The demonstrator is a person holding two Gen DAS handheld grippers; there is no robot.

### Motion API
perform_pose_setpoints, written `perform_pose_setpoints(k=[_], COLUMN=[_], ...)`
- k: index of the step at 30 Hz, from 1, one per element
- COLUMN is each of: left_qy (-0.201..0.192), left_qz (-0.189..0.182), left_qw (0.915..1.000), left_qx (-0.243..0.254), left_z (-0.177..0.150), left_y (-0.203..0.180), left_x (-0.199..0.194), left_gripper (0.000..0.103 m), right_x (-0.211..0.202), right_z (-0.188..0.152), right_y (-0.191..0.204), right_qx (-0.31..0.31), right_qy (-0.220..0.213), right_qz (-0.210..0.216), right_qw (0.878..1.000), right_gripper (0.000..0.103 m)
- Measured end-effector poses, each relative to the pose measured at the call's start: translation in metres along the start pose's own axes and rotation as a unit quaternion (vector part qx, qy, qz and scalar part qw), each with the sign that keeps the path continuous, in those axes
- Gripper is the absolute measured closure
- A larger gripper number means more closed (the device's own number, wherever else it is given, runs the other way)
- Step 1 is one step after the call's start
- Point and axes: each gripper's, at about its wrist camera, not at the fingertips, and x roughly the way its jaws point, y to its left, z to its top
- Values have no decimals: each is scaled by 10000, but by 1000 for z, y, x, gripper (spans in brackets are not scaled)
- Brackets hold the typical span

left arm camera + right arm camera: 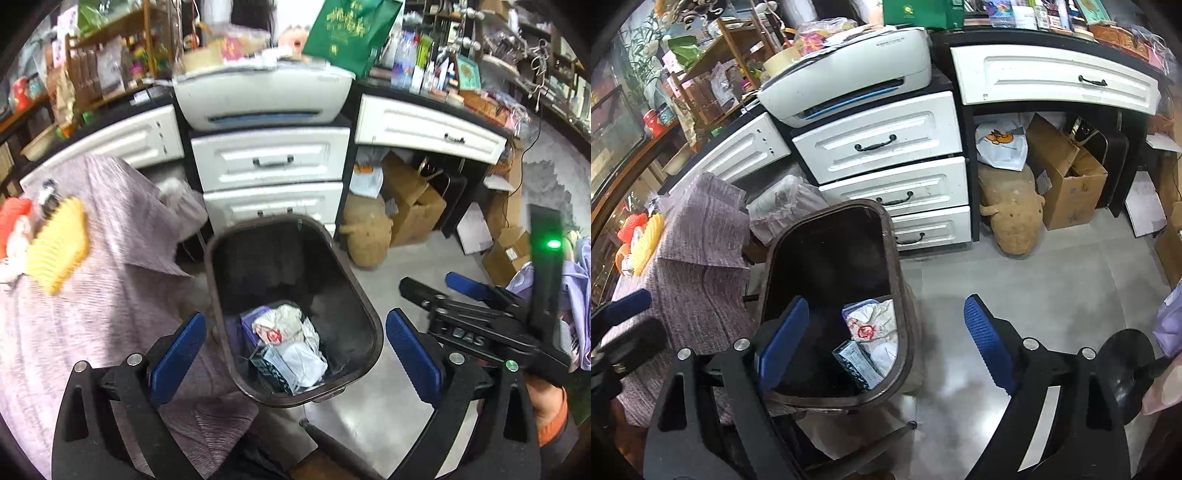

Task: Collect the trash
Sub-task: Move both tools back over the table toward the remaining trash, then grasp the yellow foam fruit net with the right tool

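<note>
Looking through left wrist: my left gripper [295, 354] hangs over brown bin [369, 314], jaws wide apart, nothing held. Trash sits inside: crumpled paper [284, 321], small dark box [271, 363].

Right wrist: my right gripper [890, 343] released too, empty, by same bin [905, 325]. I guess drop done.

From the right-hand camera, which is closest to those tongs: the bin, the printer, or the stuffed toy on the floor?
1. Bin, right below the tongs.
2. Stuffed toy, on the floor, right.
3. Printer, atop the drawers, farthest.
</note>
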Motion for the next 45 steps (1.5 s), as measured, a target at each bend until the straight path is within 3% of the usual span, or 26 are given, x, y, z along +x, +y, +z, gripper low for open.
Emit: perform_pose_setpoints(k=[7, 20, 32, 40, 45], left_qy=[-433, -646, -504, -352, -293], left_qz=[146, 732, 1677, 1901, 1988], left_qw=[9988, 9925, 9742, 9605, 9567], left_qx=[-191, -742, -1426, -2000, -2105], left_z=[-5, -29, -61, -73, -71], left_y=[21, 95, 199, 263, 289], left_x=[-40, -85, -118, -129, -131], left_gripper=[6, 6, 6, 6, 6], right_x=[-8, -29, -30, -12, 18], right_z=[6, 16, 21, 28, 30], right_y=[29, 111, 218, 283, 324], right_qx=[-255, -1132, -2236, -2818, -3264], right_qy=[-64, -214, -132, 8, 250], right_qz=[250, 862, 1577, 1813, 1679], right_qw=[9993, 9896, 9618, 9422, 9299], right_gripper=[17, 12, 12, 12, 12])
